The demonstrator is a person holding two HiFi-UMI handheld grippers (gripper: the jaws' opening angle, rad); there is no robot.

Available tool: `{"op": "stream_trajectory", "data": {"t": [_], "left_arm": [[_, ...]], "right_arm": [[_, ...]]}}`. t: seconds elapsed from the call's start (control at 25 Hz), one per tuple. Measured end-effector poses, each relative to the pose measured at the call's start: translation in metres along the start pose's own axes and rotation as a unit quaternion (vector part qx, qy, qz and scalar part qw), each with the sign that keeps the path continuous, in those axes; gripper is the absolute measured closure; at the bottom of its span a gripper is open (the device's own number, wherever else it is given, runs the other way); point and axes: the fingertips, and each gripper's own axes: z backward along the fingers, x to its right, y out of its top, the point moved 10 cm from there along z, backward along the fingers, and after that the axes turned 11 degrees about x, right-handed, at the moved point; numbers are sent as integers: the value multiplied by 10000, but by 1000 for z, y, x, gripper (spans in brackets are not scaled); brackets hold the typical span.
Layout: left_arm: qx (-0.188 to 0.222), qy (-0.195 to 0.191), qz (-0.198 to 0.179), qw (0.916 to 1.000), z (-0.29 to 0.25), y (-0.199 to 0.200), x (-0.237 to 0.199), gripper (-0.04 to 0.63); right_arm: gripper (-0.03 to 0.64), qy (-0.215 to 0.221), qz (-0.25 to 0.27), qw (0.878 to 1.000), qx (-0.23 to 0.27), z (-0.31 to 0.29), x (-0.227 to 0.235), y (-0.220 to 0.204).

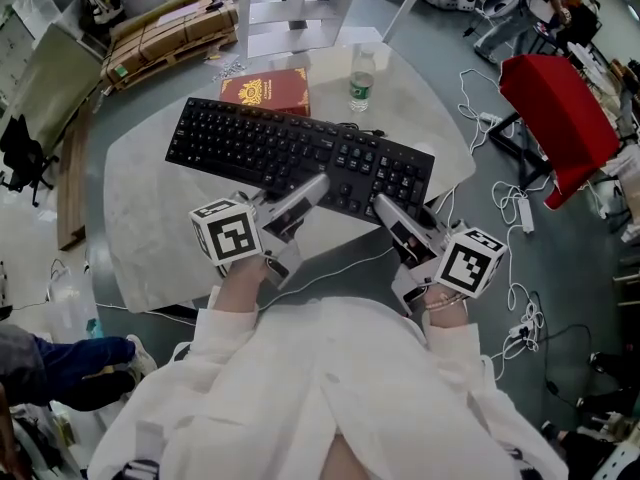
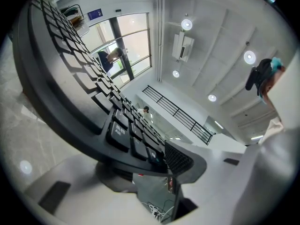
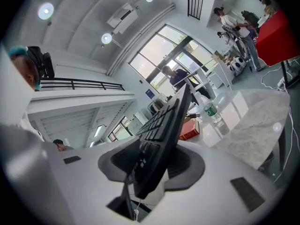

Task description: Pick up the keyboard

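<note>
The black keyboard (image 1: 290, 153) lies slantwise over the round marble table (image 1: 140, 228), its right end past the table's rim. My left gripper (image 1: 318, 183) is shut on the keyboard's near edge around the middle. My right gripper (image 1: 385, 206) is shut on the same edge further right. In the left gripper view the key rows (image 2: 93, 93) run away from the left gripper (image 2: 154, 165), whose pads clamp the edge. In the right gripper view the keyboard (image 3: 164, 125) stands edge-on between the pads of the right gripper (image 3: 150, 172). I cannot tell whether its far edge is off the table.
A red book (image 1: 266, 91) lies just behind the keyboard, and a water bottle (image 1: 362, 78) stands to its right. A red chair (image 1: 560, 108) and loose cables (image 1: 510, 208) are on the floor at the right. Wooden boards (image 1: 170, 33) lie at the back left.
</note>
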Motion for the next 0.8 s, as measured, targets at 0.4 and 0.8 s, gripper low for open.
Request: {"op": "stream_trajectory", "data": {"t": [0.4, 0.8], "left_arm": [[-51, 54, -46, 10000, 0, 1, 4, 413], [-22, 16, -27, 10000, -1, 3, 2, 414]], "right_arm": [[463, -16, -40, 10000, -10, 1, 1, 0], [463, -6, -18, 10000, -17, -1, 0, 1]]}}
